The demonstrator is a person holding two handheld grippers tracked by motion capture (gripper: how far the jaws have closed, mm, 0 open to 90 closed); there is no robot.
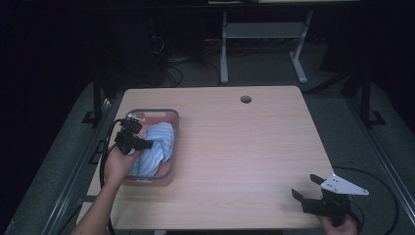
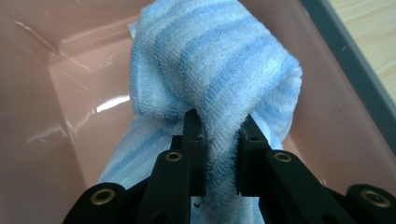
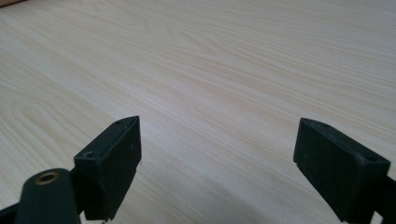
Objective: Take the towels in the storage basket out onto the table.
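A blue and white striped towel point(image 1: 156, 149) lies bunched in a pink bin point(image 1: 172, 117) with a grey rim at the table's left side. My left gripper point(image 1: 147, 145) is shut on a fold of the towel point(image 2: 219, 70), its jaws pinching the cloth inside the bin point(image 2: 51, 116). My right gripper point(image 1: 306, 187) stands open over bare wood near the table's front right corner, with nothing between its fingers point(image 3: 114, 163).
The light wooden table point(image 1: 244, 147) has a round cable hole point(image 1: 245, 99) near its far edge. Beyond it stands a white desk frame point(image 1: 264, 44) on a dark floor with cables.
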